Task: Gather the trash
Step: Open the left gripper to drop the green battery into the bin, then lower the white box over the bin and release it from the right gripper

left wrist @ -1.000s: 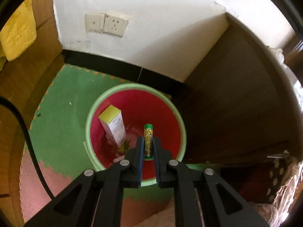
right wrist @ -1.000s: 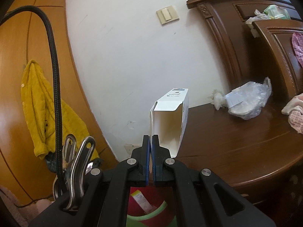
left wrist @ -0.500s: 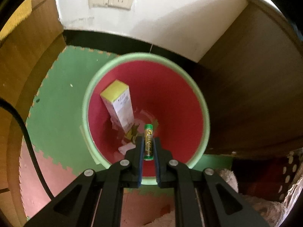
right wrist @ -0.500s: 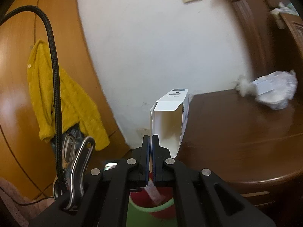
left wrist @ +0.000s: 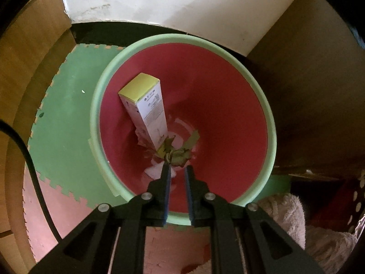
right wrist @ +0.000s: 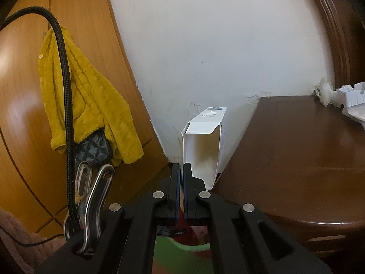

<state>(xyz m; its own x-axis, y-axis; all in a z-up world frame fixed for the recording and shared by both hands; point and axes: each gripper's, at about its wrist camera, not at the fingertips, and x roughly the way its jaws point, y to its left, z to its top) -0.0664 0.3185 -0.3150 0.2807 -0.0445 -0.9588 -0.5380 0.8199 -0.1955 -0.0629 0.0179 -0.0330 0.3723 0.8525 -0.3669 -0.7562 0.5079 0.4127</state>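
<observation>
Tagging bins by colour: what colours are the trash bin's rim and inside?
The trash bin has a pale green rim and a red inside, clearest in the left wrist view.

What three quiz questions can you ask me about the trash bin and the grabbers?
1. True or false: the left hand-held gripper is holding something.
2. What colour is the inside of the bin?
3. What does the right hand-held gripper pinch: A a spoon, B a white box, C a sock?
Key: 1 false, its jaws are empty; 2 red; 3 B.
</observation>
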